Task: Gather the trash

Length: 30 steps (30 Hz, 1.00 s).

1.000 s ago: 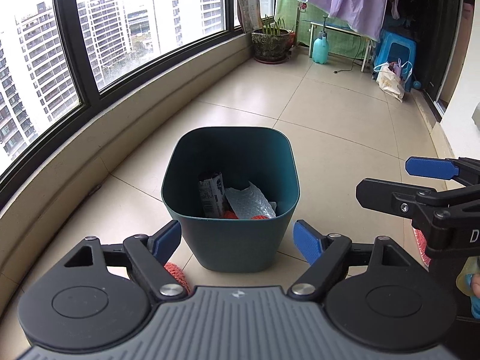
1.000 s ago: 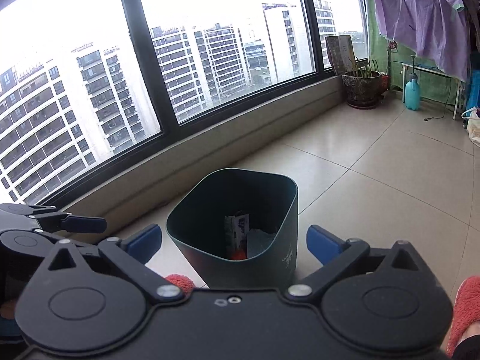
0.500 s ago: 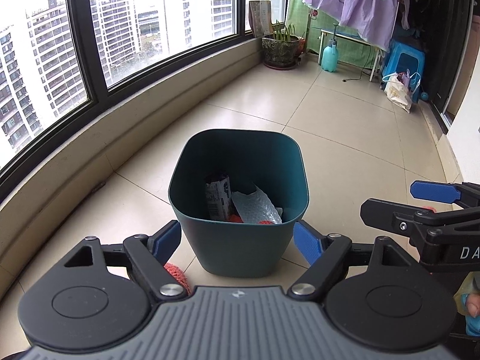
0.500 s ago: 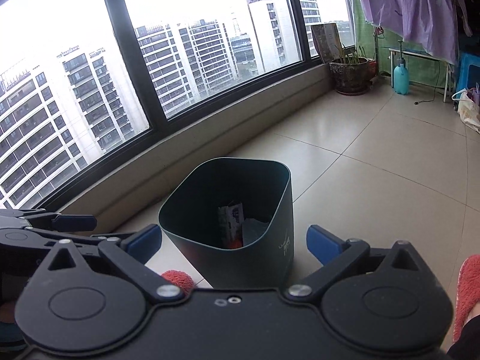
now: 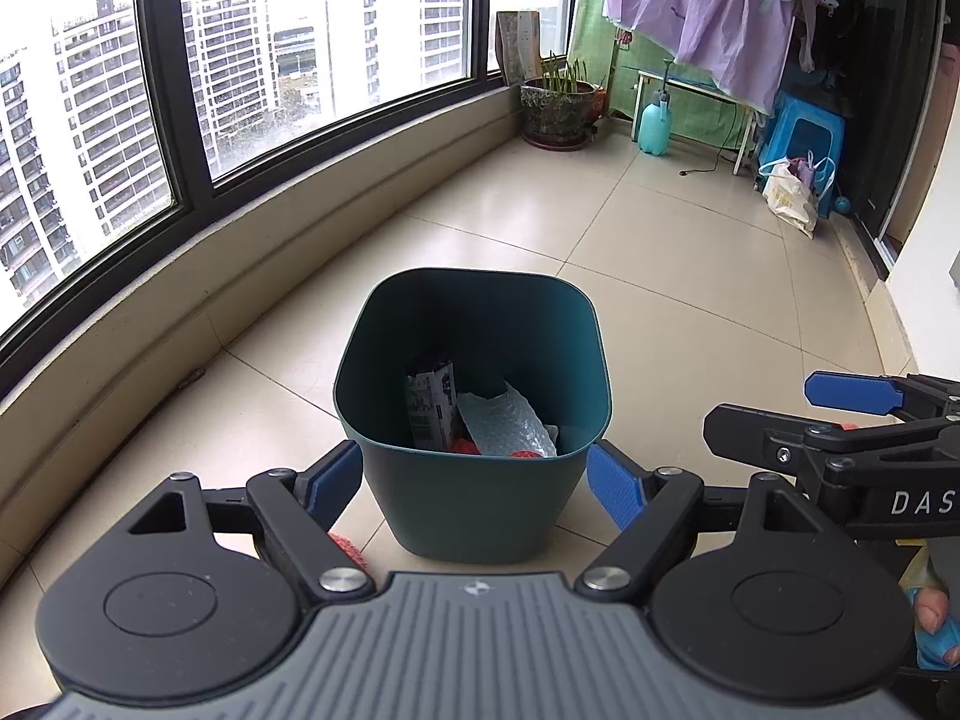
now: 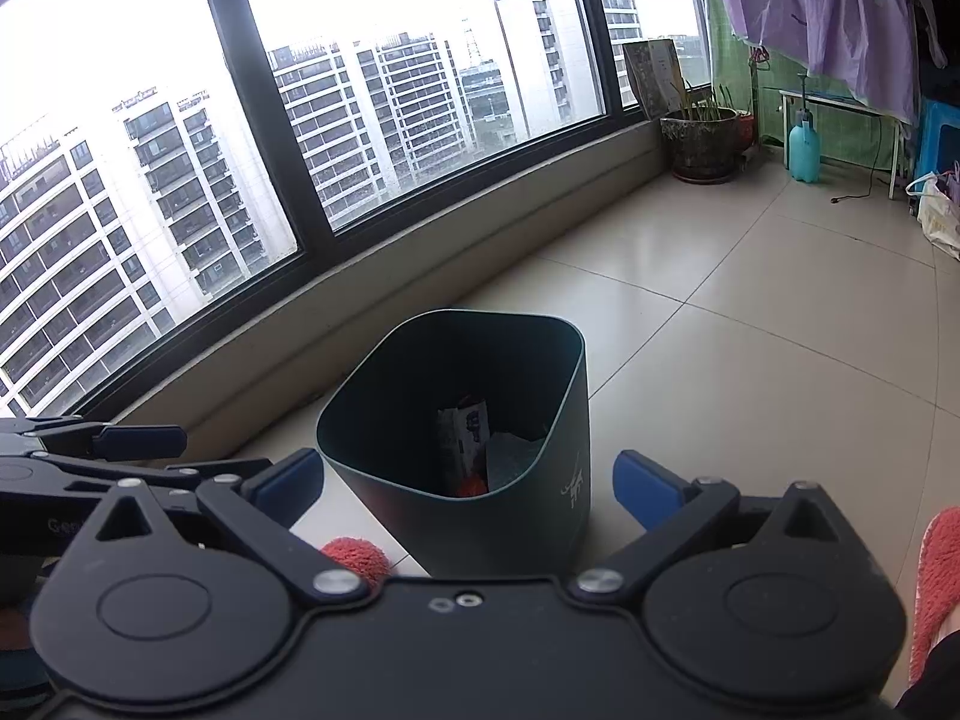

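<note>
Now both my tongs, left [image 5: 474, 483] and right [image 6: 468, 483], gape wide with nothing gripped, flanking the green bin [image 5: 474, 480] on the floor [image 5: 690, 312]; wrappers [image 5: 432, 405] lie inside it.

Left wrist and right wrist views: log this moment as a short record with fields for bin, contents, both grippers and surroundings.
bin: dark teal plastic trash bin, upright on beige tiled floor
contents: printed paper carton, clear bubble-wrap piece, something red beneath
left gripper: open, empty, fingers either side of the bin in view
right gripper: open, empty, facing the bin
surroundings: curved window wall, potted plant, light blue spray bottle
loose trash on floor: none visible
</note>
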Each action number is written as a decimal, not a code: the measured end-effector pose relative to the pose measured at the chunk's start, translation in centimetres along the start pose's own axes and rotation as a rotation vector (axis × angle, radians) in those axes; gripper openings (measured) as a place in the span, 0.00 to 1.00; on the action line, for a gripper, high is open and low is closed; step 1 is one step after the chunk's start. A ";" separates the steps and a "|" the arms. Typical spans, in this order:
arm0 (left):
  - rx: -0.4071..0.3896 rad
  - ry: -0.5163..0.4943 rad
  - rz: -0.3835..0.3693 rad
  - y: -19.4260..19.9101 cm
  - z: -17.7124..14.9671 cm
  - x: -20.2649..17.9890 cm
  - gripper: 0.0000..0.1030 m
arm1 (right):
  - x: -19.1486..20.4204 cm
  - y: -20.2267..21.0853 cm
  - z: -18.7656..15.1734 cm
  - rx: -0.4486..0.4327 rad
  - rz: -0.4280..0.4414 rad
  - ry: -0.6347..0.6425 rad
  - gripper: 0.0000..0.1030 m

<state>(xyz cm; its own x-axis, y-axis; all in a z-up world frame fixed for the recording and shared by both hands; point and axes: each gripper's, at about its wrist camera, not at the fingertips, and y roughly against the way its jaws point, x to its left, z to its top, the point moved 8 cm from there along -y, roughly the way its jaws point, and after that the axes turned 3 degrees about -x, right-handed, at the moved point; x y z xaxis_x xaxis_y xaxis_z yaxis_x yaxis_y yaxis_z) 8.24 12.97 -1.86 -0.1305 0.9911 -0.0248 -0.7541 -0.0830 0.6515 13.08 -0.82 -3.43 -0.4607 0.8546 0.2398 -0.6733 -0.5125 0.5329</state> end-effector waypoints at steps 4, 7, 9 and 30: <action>-0.015 0.002 -0.003 0.2 0.1 0.0 0.80 | -0.1 0.2 0.2 -0.015 -0.006 -0.004 1.00; -0.031 -0.001 -0.003 0.5 0.1 -0.1 0.80 | 0.0 0.3 0.4 -0.024 -0.015 0.006 1.00; -0.047 0.003 -0.013 0.6 0.3 -0.2 0.80 | 0.0 0.5 0.5 -0.036 -0.026 0.012 1.00; -0.115 0.005 -0.034 1.0 0.7 -0.1 0.80 | 0.2 1.0 1.0 -0.104 -0.047 0.040 1.00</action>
<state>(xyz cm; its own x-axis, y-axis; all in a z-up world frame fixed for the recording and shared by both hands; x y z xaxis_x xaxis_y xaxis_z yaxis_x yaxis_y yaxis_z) 7.98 12.86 -0.68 -0.1066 0.9931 -0.0494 -0.8269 -0.0610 0.5590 12.89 -1.07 -2.03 -0.4485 0.8748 0.1831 -0.7500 -0.4798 0.4553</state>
